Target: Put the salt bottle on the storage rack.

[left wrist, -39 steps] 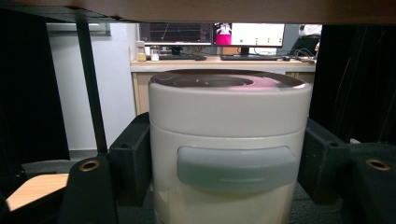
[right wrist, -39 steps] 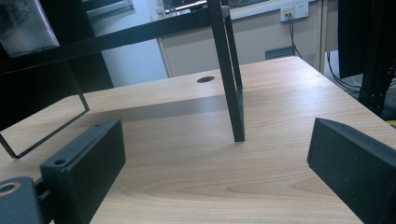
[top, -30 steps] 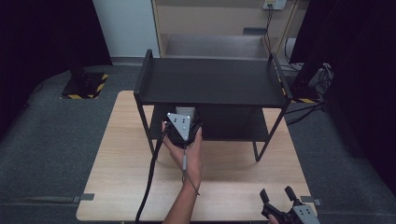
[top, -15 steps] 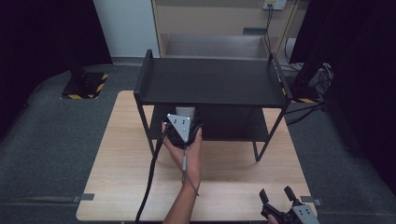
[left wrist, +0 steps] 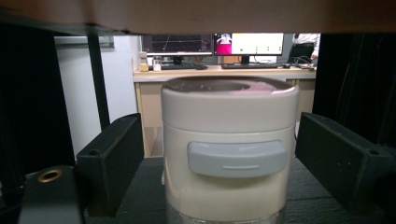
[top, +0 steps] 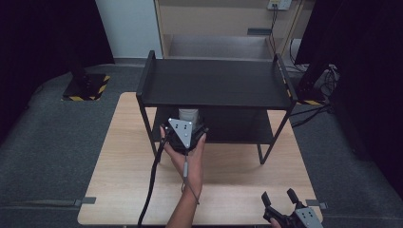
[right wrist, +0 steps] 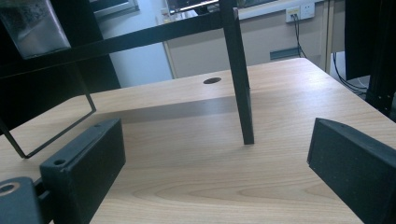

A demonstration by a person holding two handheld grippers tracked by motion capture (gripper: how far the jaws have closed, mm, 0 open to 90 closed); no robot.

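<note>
On shelf (left wrist: 140, 186), jar (left wrist: 229, 149) apparently upright.

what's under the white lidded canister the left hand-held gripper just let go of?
White lidded canister stands on the black rack's lower shelf. Its base is cut off, so contact isn't visible.

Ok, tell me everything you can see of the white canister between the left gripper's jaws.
The white canister is a round, cream, plastic-looking container with a wide lid, a grey latch tab on its front and a clear band at the bottom edge. It stands upright on the lower shelf of the black rack. The left gripper has just been opening; its jaws flank the canister with gaps on both sides, not pressing it.
</note>
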